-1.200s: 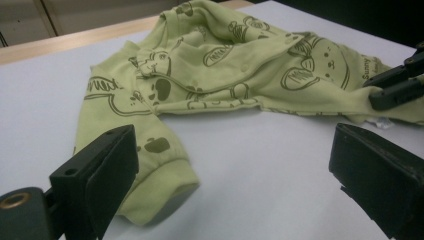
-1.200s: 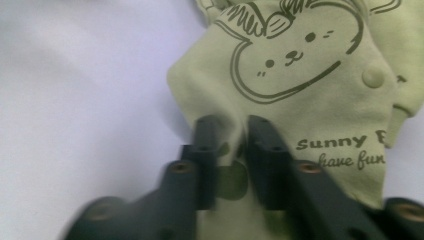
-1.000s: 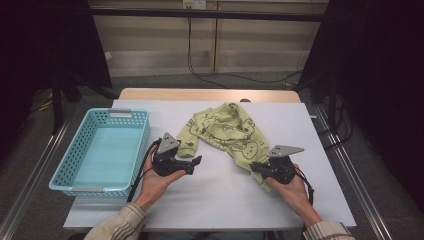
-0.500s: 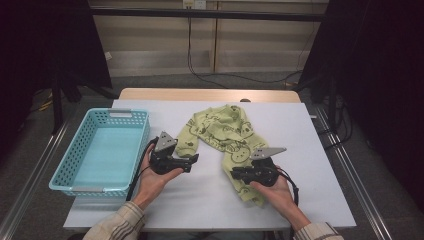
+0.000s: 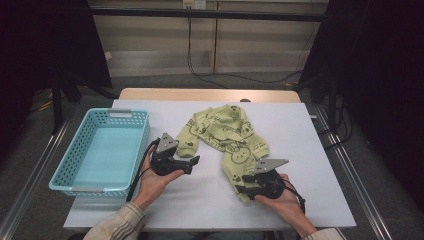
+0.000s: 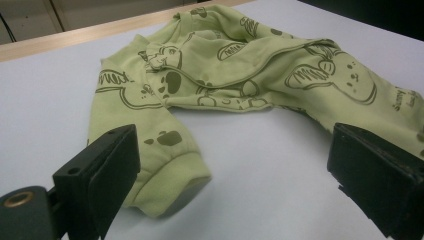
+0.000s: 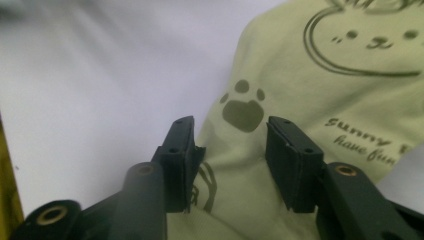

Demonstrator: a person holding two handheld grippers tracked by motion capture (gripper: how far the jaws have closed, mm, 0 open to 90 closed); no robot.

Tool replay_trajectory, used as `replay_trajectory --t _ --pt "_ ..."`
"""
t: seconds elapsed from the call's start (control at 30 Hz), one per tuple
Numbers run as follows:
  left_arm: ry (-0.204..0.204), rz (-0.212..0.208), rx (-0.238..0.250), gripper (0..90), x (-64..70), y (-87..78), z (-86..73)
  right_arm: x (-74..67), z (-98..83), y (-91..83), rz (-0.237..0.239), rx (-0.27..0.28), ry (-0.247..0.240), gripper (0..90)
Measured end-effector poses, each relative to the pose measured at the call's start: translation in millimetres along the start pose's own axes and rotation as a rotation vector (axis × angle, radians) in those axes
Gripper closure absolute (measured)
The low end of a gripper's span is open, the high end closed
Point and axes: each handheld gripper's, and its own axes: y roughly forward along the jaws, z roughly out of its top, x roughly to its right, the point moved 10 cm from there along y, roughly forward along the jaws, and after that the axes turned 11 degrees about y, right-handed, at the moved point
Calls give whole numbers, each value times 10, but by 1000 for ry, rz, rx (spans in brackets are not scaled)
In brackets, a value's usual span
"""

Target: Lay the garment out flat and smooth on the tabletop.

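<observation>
A light green child's top (image 5: 225,132) with dark animal prints lies crumpled on the white table (image 5: 310,150). My left gripper (image 5: 192,165) rests on the table, held in a hand, and is open. Its jaws stand wide in the left gripper view (image 6: 232,145), just short of a sleeve cuff (image 6: 175,175) of the top (image 6: 240,65). My right gripper (image 5: 241,183) sits over the near end of the other sleeve. Its jaws have just been opening and stand partly apart (image 7: 231,127). The printed cloth (image 7: 320,75) lies under and between them, and the pads do not press it.
A turquoise plastic basket (image 5: 65,170) with nothing in it stands at the table's left side. Bare white table lies between the two grippers and to the right of the garment. A wooden strip (image 5: 210,94) runs along the far edge.
My right gripper moved left and nearer, dragging the sleeve end with it, then its jaws parted off the cloth. The left gripper stayed put.
</observation>
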Motion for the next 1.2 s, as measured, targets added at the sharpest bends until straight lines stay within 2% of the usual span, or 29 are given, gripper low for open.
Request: replay_trajectory --t 0.1,0.13,0.37,0.5,0.57,0.6,0.7,0.8,0.83,0.87,0.9,1.03,1.07,1.13,1.2 --pt "-3 0 -1 67 6 6 -5 -1 -20 65 -4 -31 -7 788" --pt "-5 -4 0 67 8 4 -5 -4 -17 79 0 -36 -3 805" --pt "3 -1 0 67 -6 -2 -3 -93 20 101 47 -31 15 835" --pt "-3 -3 -2 68 3 1 -6 -179 60 95 99 -16 24 872" --pt "-4 -3 -1 70 4 5 -5 -270 118 83 160 4 48 900" --pt "-3 -2 -2 72 3 7 -7 -326 153 91 177 10 36 900" --pt "1 -1 -7 72 8 3 -10 -388 213 122 149 17 2 900" --pt "0 -3 -1 72 9 6 -8 -248 228 130 43 29 -27 797" --pt "9 -3 -11 72 0 4 -20 -203 235 126 41 34 -9 730" --pt "0 -2 -6 72 6 10 -17 -162 243 130 37 40 5 702" --pt "1 -6 -11 72 10 13 -24 -124 241 143 18 35 -3 698" --pt "2 -5 -11 73 23 22 -20 -119 214 249 5 3 -34 637" --pt "20 -5 -29 73 10 17 -40 -122 208 269 -4 -3 -41 625" --pt "-2 -12 -14 73 40 35 -30 -110 183 318 -35 -28 -59 661" --pt "13 -17 -25 73 38 32 -44 -70 174 349 -65 -36 -71 739"
